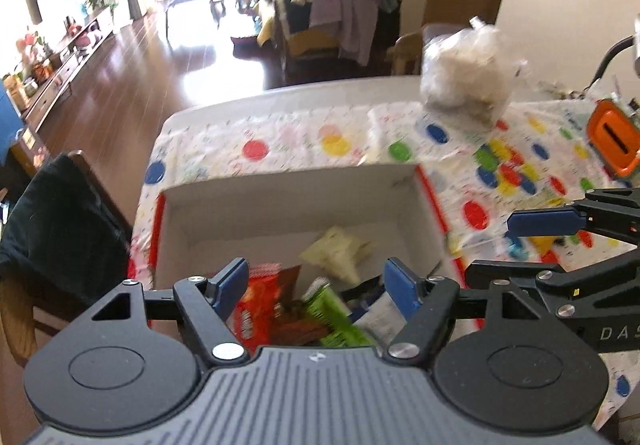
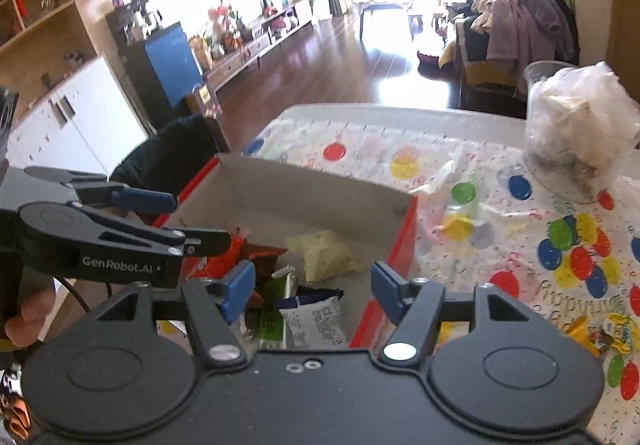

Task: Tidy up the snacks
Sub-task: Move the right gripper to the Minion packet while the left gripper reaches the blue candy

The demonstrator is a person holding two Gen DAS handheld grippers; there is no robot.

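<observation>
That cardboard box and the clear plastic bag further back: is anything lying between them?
Only the balloon-print tablecloth between box and bag, with what looks like a crumpled clear wrapper, seen in the right wrist view.

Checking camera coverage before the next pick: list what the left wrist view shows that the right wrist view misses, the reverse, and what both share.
Only the left wrist view: an orange-rimmed object at the table's right edge. Only the right wrist view: a yellow wrapped snack on the tablecloth and a white printed packet in the box. Both: the red-edged box, its pale yellow packet, and the clear plastic bag.
</observation>
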